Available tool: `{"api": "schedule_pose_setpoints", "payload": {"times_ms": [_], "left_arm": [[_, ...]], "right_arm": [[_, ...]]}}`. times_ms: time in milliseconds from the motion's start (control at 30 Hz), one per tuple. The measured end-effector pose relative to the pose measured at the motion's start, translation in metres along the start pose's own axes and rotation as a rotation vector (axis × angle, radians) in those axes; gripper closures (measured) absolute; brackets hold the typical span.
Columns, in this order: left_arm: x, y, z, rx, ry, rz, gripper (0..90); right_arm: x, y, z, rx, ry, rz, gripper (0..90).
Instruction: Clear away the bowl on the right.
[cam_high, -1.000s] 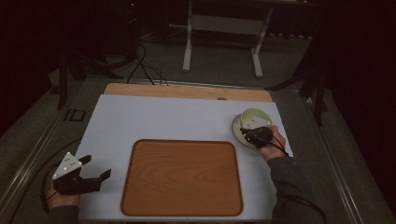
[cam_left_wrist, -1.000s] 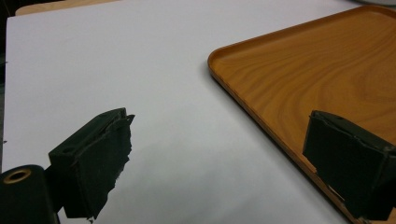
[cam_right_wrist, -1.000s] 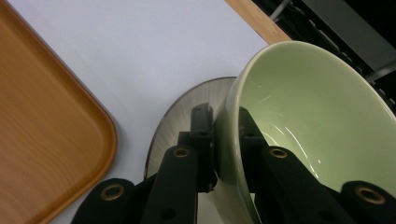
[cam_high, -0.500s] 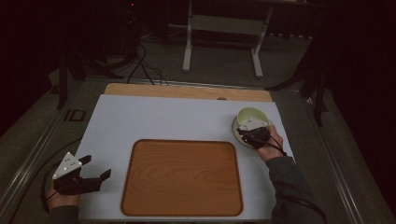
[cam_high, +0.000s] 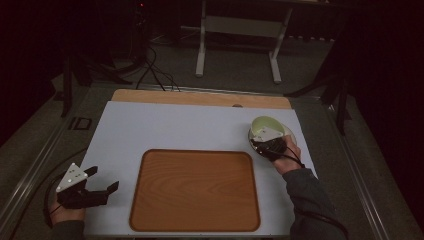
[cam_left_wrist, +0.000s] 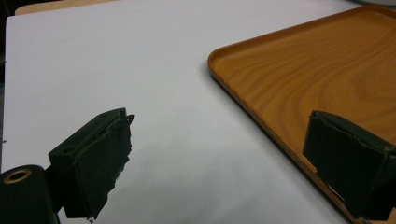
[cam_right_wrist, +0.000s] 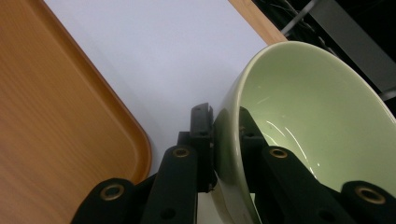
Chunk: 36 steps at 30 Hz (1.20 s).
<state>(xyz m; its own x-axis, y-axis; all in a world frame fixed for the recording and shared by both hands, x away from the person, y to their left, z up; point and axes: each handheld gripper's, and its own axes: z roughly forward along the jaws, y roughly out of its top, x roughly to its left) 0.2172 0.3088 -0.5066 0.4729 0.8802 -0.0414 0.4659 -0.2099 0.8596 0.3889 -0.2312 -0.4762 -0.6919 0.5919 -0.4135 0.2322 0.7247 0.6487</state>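
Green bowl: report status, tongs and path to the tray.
Right tongs shut on green bowl wall. Left tongs open, empty, beside wooden tray. Nothing between bowl and tray.

Both grippers black: left gripper (cam_high: 102, 181) and right gripper (cam_high: 263, 145) each carry a grey three-cornered plate (small dark dots on top), brass-ringed holes on the jaws, black cable. Sleeve (cam_high: 312, 197) dark grey.

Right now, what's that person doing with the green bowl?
A person holds a gripper in each hand at a white table. The right gripper has its fingers pinched on the wall of the green bowl, one inside and one outside, beside the wooden tray. The left gripper waits open over the table by the tray's other side, holding nothing.
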Motion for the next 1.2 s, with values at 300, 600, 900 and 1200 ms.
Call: {"api": "schedule_pose_setpoints", "payload": {"times_ms": [300,600,900,1200], "left_arm": [[0.000,0.000,0.000,0.002,-0.001,0.001,7.5],[0.000,0.000,0.000,0.001,-0.001,0.000,7.5],[0.000,0.000,0.000,-0.001,0.000,0.000,7.4],[0.000,0.000,0.000,0.000,0.001,0.001,7.4]], "right_arm": [[0.007,0.006,-0.003,-0.009,0.005,-0.040,81.8],[0.012,0.011,-0.003,-0.021,0.018,-0.054,81.8],[0.018,0.015,-0.003,-0.030,0.029,-0.074,81.8],[0.025,0.018,-0.003,-0.034,0.040,-0.100,81.9]]}}
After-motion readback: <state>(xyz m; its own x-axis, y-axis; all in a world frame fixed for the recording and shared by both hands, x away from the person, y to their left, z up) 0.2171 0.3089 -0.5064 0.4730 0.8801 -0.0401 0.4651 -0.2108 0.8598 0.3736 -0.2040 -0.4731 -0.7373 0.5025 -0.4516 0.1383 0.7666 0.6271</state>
